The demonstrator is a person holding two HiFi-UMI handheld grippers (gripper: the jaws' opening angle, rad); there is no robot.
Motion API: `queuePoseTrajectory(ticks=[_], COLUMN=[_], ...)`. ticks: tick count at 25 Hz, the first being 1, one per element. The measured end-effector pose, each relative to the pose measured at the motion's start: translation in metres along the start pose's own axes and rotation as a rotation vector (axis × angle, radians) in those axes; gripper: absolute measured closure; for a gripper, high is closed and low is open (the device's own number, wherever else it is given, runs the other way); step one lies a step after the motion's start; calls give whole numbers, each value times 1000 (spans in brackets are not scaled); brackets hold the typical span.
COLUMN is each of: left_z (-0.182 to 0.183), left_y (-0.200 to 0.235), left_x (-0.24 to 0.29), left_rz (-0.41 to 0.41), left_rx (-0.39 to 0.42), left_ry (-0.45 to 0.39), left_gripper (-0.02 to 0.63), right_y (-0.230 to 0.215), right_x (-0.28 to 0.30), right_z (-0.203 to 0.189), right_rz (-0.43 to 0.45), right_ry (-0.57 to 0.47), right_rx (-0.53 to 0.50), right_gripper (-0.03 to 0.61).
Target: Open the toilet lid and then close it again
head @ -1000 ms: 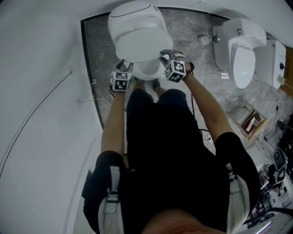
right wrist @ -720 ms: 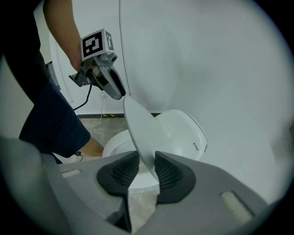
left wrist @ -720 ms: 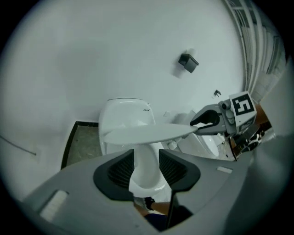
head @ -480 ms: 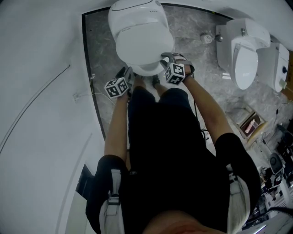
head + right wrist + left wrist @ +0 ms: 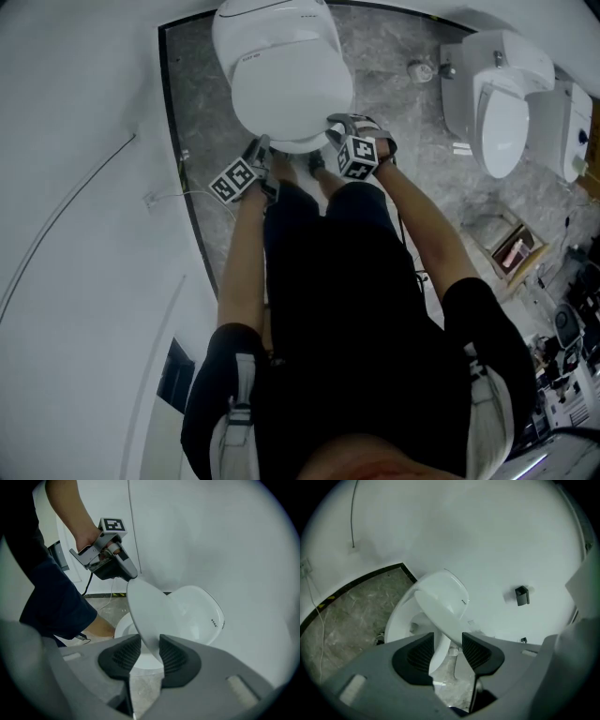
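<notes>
The white toilet lid (image 5: 286, 94) stands part-lowered over the bowl (image 5: 300, 146), tilted toward me. My left gripper (image 5: 259, 150) is at the lid's front-left rim. In the left gripper view the lid (image 5: 440, 604) runs down between the jaws (image 5: 447, 644) along one pad, with a gap at the other. My right gripper (image 5: 332, 127) is at the front-right rim. Its jaws have just been opening, and the lid's edge (image 5: 150, 616) still fills the gap between the pads (image 5: 150, 651). The right gripper view also shows the left gripper (image 5: 132, 576) against the lid's far rim.
A second toilet (image 5: 497, 103) and another white fixture (image 5: 564, 127) stand at the right. A box (image 5: 512, 249) lies on the stone floor. A white wall with a thin cable (image 5: 56, 234) is on the left. My legs are right in front of the bowl.
The lid has come further down over the bowl. Both grippers have moved down with its front rim. The left gripper has rolled, so its marker cube now sits tilted.
</notes>
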State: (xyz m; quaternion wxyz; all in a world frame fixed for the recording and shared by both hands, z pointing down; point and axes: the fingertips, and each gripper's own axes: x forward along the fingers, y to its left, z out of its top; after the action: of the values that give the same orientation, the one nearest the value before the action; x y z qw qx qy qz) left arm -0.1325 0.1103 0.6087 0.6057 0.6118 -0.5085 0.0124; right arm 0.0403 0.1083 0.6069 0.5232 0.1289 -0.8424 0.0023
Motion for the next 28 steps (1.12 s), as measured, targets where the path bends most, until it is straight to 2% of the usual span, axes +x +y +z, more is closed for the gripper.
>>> queuePoseTrajectory(ticks=[5,8,11,17,19,21,24,28], left_z=[-18,-23,-25,-33,-36,-38,-42,-47], left_y=[3,11,17,22,23,26,31,36], left_x=[11,14,17,20,21,23,24,27], left_rz=[-57,-43,-36,-33,-36,-39,-27,-14], left_rx=[-121,-109,-93,-92,-96,-97,-88,-80], left_ry=[32,57,80,114,115,118,129,133], left_gripper=[439,443,479,480,480,480,479,479], right_y=[15,21,24,30,32,32,30,16], right_x=[9,14,18,19,17,15,10,10], right_z=[-11,-15,-15,-18,-19,-19,-20,-46], right_rz=[21,24,23,78,91,107,141,86], right_ry=[17,20,16,19,6,-31,-129,-185], right_rx=[9,52,80,124,168,270,542,880], right_gripper=[445,436,431,414,407,402,402,396])
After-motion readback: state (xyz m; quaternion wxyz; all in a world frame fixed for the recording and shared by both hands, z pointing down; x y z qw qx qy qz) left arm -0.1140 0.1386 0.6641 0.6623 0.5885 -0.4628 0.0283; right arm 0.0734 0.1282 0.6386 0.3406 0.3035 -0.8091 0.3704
